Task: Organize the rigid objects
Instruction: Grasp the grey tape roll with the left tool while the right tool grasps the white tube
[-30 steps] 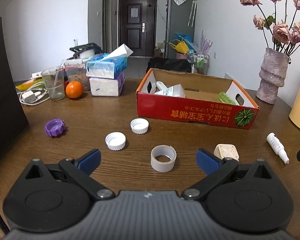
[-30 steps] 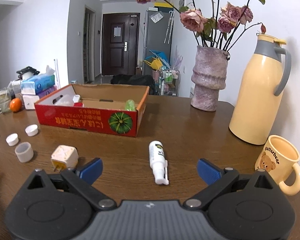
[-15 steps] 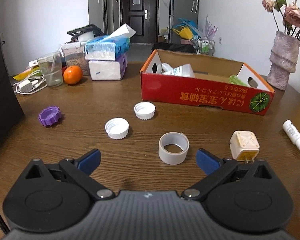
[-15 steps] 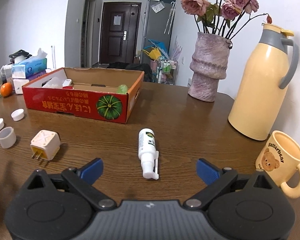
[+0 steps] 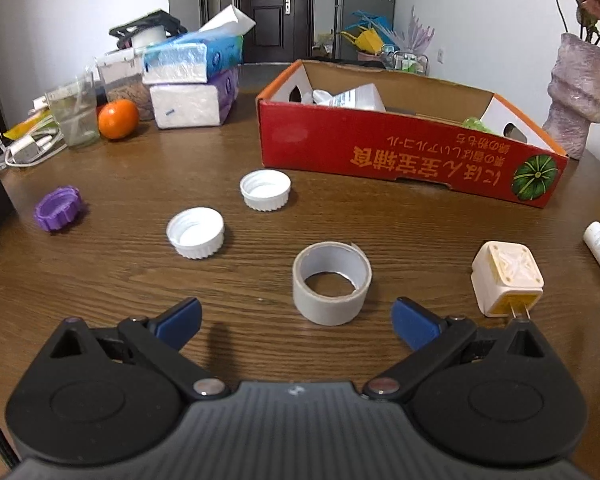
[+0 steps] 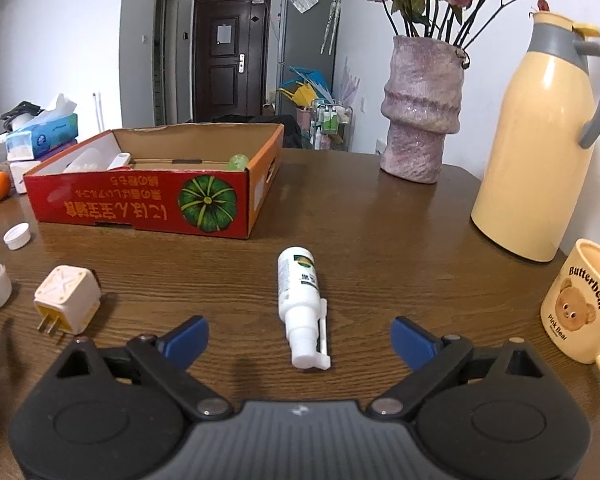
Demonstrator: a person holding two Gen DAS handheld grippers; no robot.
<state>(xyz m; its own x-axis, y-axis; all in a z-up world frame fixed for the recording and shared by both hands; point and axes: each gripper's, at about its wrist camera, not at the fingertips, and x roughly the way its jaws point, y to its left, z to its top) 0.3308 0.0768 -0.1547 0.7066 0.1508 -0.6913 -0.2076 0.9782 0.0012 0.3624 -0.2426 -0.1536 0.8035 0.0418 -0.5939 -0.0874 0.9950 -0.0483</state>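
My left gripper [image 5: 296, 320] is open, low over the wooden table, with a grey tape roll [image 5: 332, 282] just ahead between its blue fingertips. Two white caps [image 5: 195, 232] [image 5: 265, 190] and a purple cap [image 5: 58, 208] lie to its left; a cream plug adapter [image 5: 506, 278] lies to its right. My right gripper [image 6: 300, 336] is open, and a white spray bottle [image 6: 302, 300] lies lengthwise in the gap between its fingers. The red cardboard box [image 6: 148, 204] [image 5: 400, 152] stands behind, holding a few items. The adapter [image 6: 66, 304] also shows left of the right gripper.
A cream thermos [image 6: 540, 140], a bear mug [image 6: 584, 308] and a pink vase [image 6: 422, 108] with flowers stand on the right. Tissue packs [image 5: 194, 80], an orange [image 5: 118, 119], a glass [image 5: 74, 116] and cables sit at the back left.
Both grippers have moved forward and lower toward the table. The tape roll now sits nearer the left fingers, and the spray bottle now lies between the right fingers. Both stay open.
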